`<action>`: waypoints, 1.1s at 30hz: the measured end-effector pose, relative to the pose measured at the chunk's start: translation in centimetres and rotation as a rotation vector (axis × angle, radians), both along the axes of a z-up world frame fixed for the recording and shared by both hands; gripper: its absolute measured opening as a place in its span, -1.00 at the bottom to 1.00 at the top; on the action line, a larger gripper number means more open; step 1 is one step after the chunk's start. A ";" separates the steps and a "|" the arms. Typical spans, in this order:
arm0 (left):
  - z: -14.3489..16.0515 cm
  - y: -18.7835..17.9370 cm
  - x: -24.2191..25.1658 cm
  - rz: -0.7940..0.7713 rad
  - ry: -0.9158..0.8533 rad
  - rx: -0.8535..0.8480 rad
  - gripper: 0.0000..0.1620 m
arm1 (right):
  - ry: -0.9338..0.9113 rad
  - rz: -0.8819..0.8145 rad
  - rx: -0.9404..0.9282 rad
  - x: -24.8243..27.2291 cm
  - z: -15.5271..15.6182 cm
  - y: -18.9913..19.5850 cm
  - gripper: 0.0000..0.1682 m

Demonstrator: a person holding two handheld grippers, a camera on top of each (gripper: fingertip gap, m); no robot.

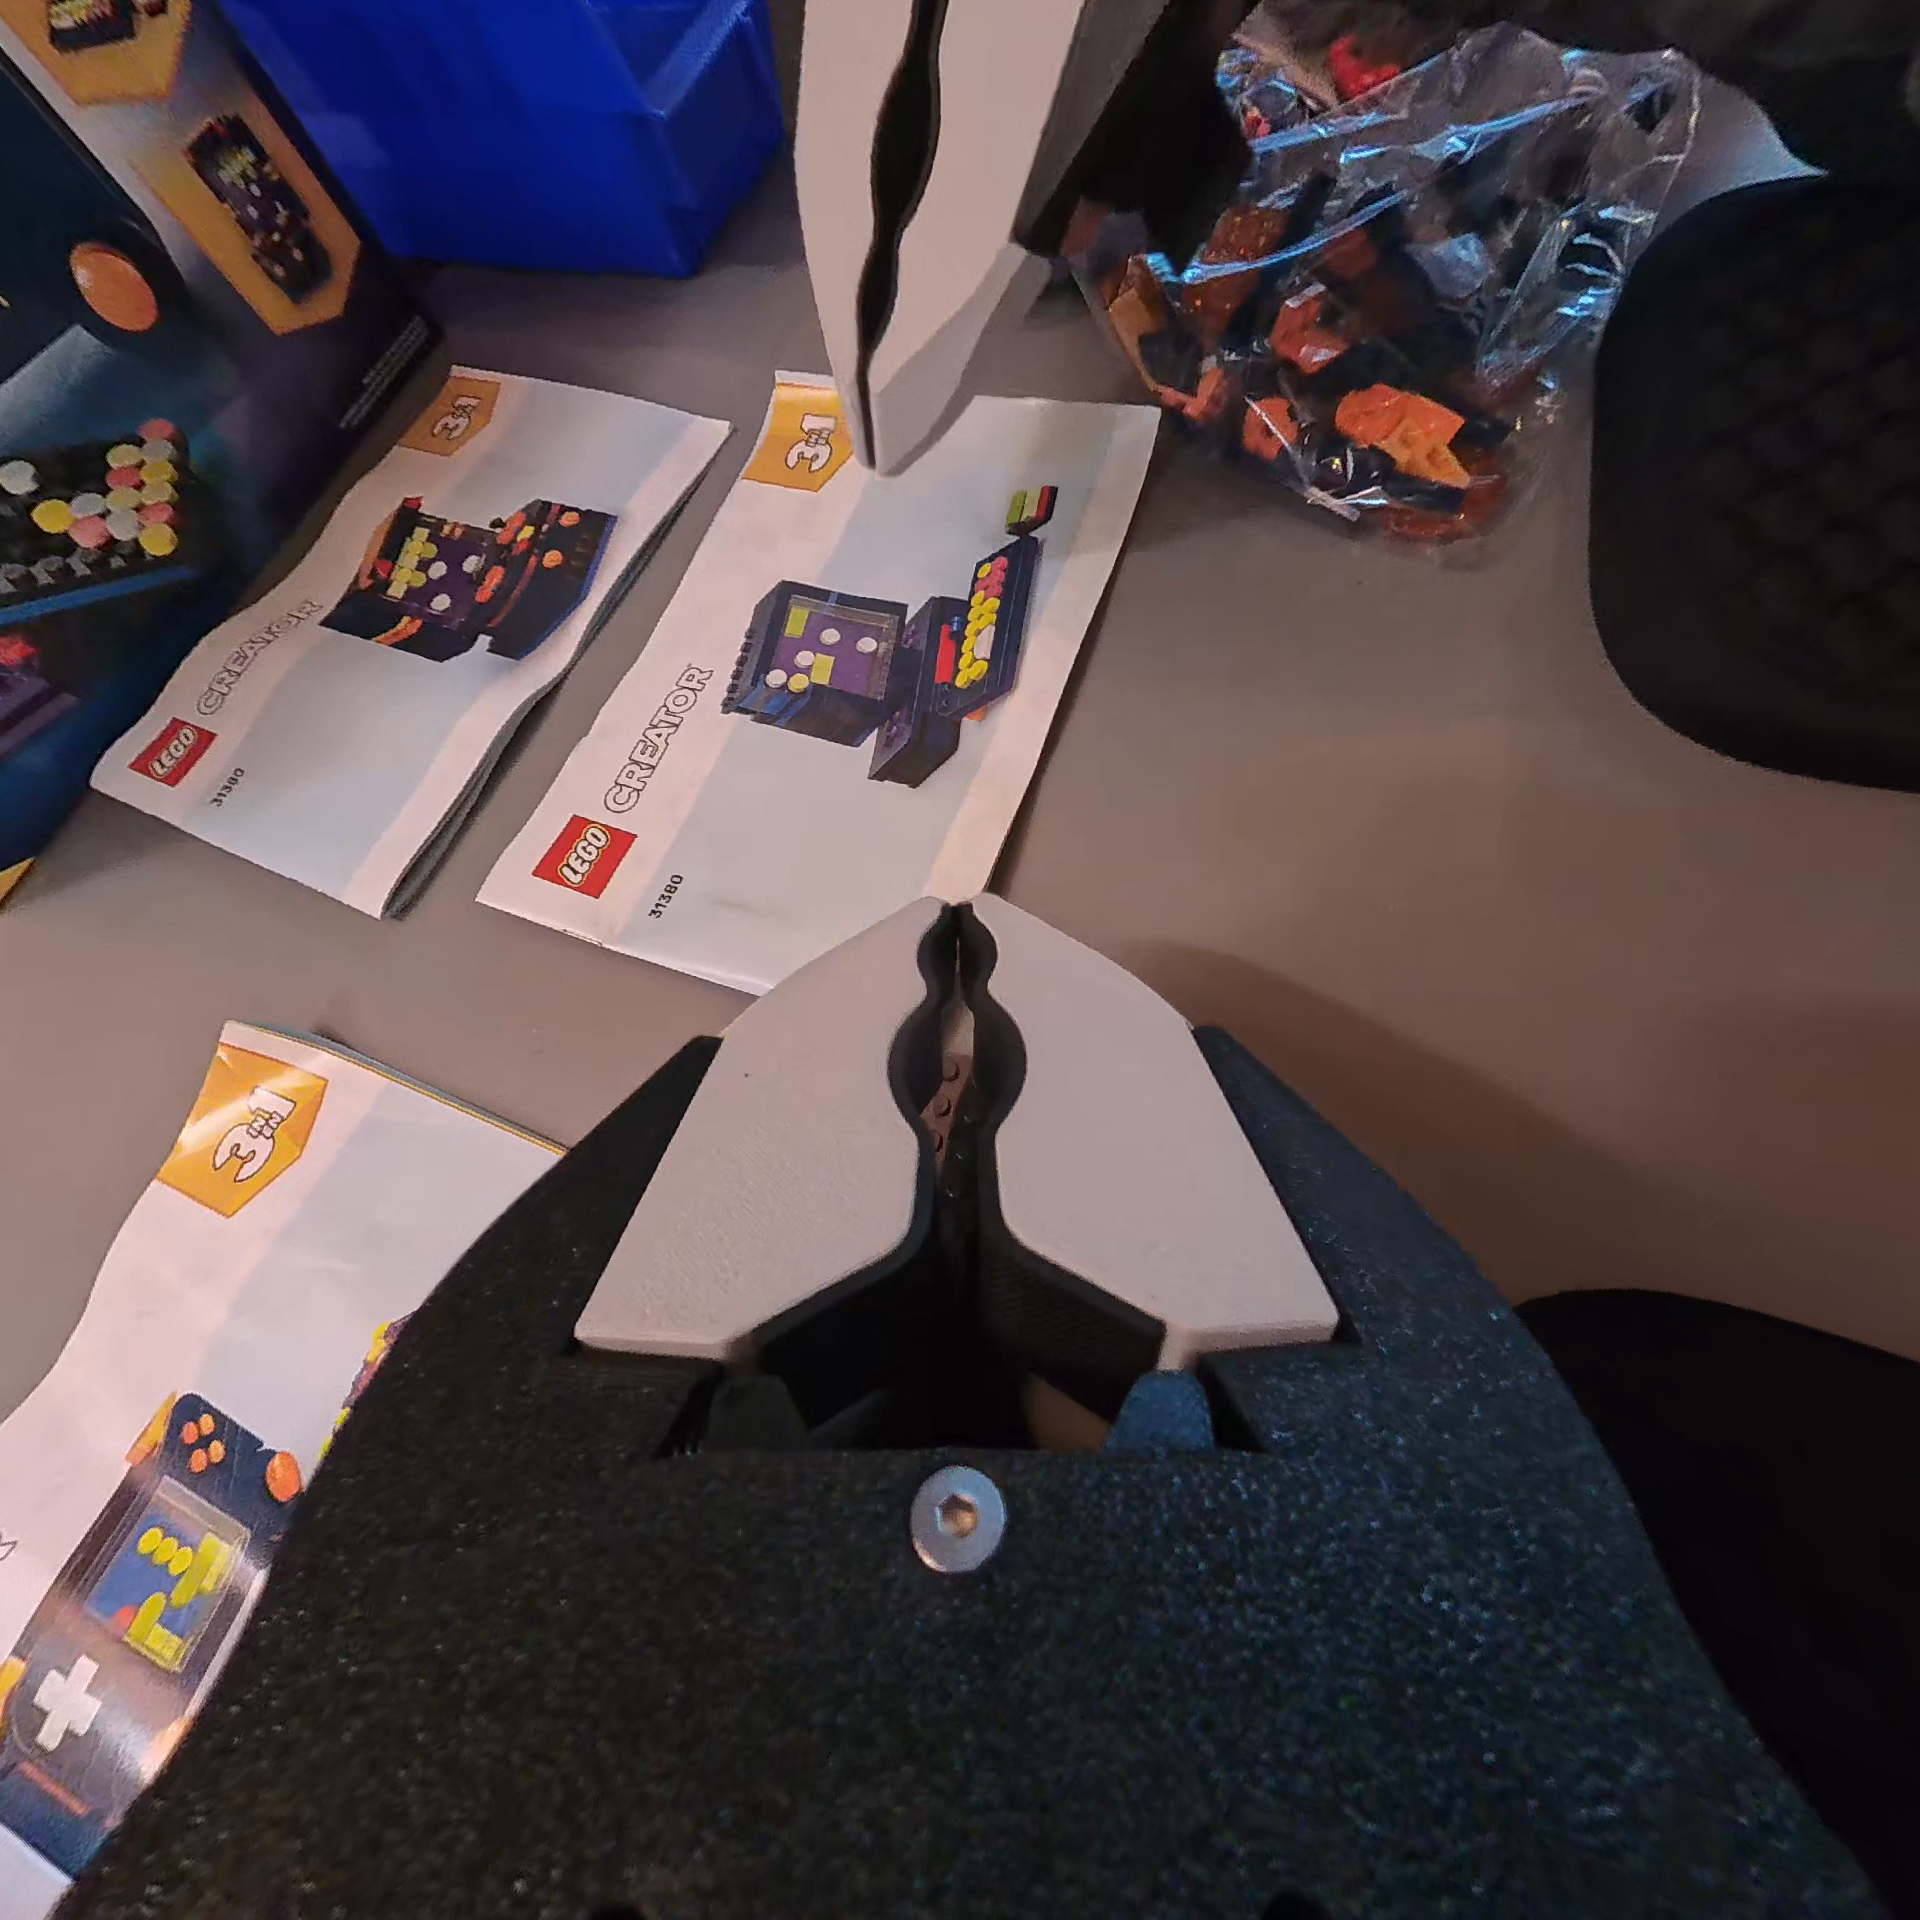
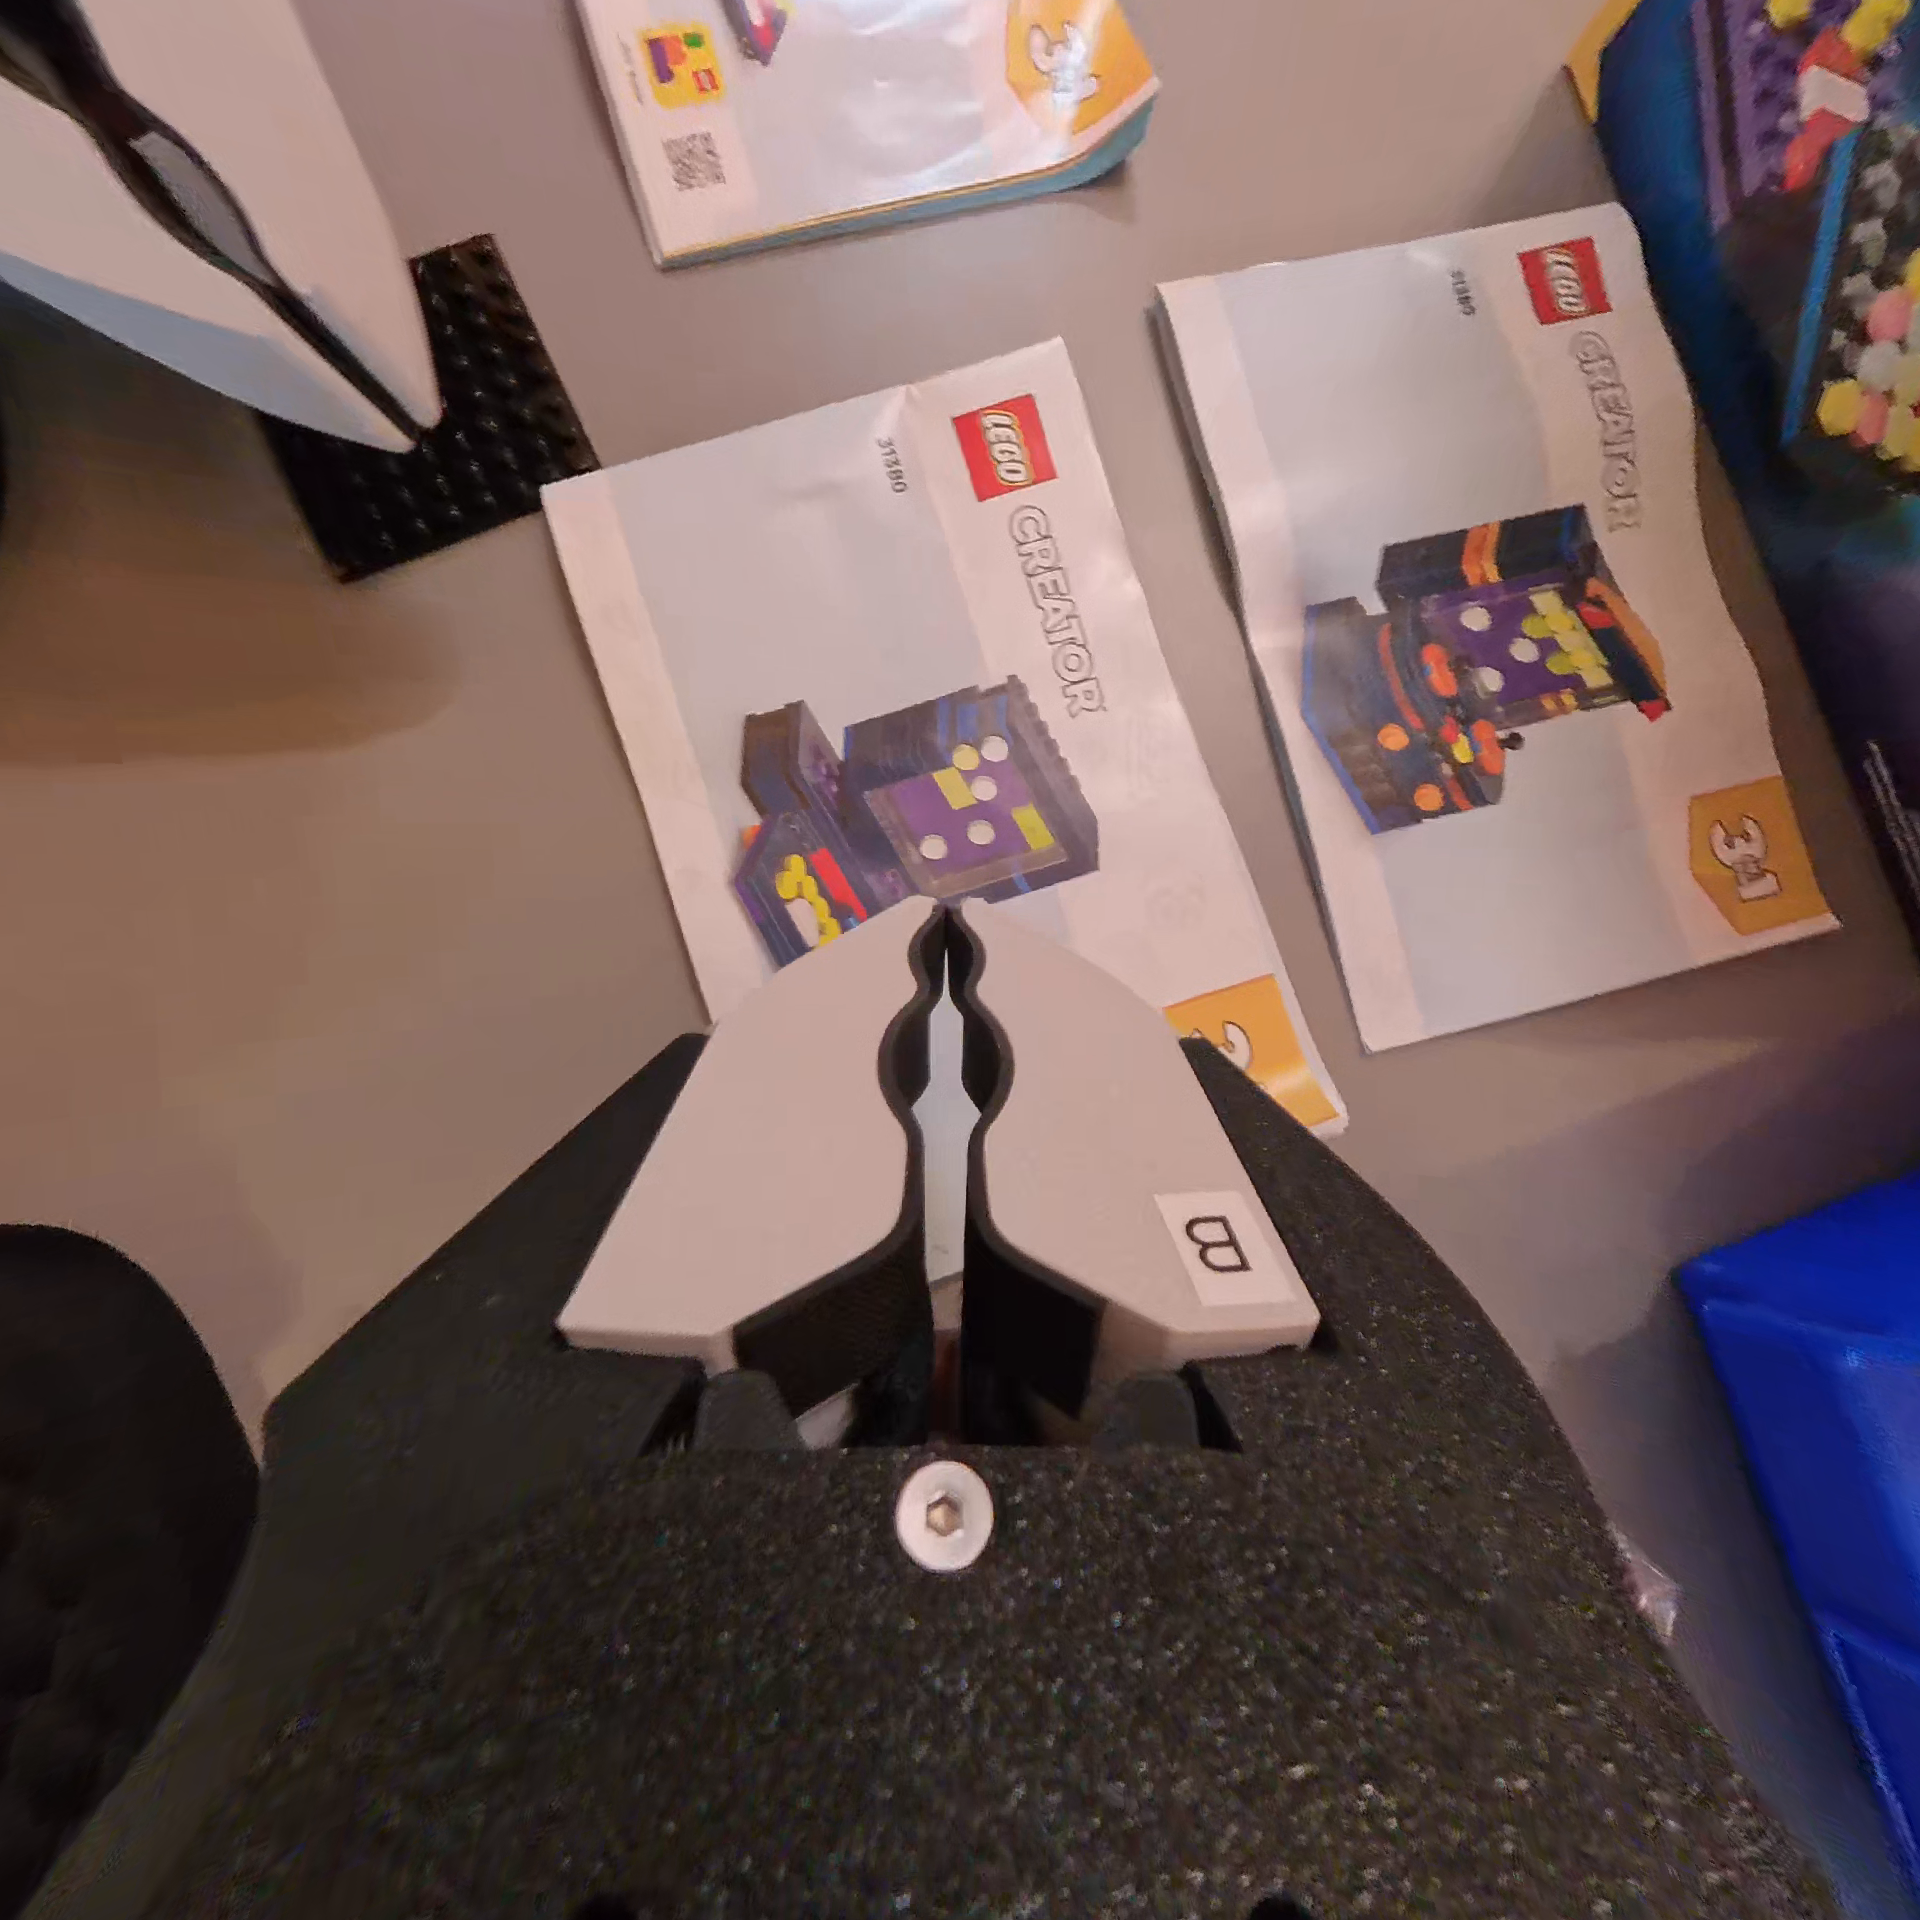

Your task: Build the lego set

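A black studded plate lies flat on the grey table. My left gripper is shut and hangs over it; its studs show through the gap behind the tips. In the right wrist view, the left gripper points down at the plate's edge. My right gripper is shut and empty above the middle instruction booklet. It also shows in the left wrist view, its tip at the booklet's far corner. A clear bag of loose bricks lies at the far right.
Two more booklets lie on the table, one beside the middle one and one near me. The set's box and a blue bin stand beyond them. A black chair is at the right. The grippers' ends are close to 12 cm from one another.
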State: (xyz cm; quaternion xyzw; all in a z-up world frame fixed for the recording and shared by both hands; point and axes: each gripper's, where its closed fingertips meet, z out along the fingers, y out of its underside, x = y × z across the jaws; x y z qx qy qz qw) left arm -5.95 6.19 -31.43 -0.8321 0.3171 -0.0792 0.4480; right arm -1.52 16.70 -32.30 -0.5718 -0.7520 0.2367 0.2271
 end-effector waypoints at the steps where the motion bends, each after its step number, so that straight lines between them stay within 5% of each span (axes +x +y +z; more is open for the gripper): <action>1: -0.1 0.0 0.0 0.000 0.000 0.000 -1.00 | -0.012 0.015 0.006 0.0 -0.2 -0.3 -1.00; 33: -0.8 -0.5 1.0 -0.060 0.009 0.002 -0.99 | -0.042 0.063 0.033 -0.6 -1.4 -1.8 -1.00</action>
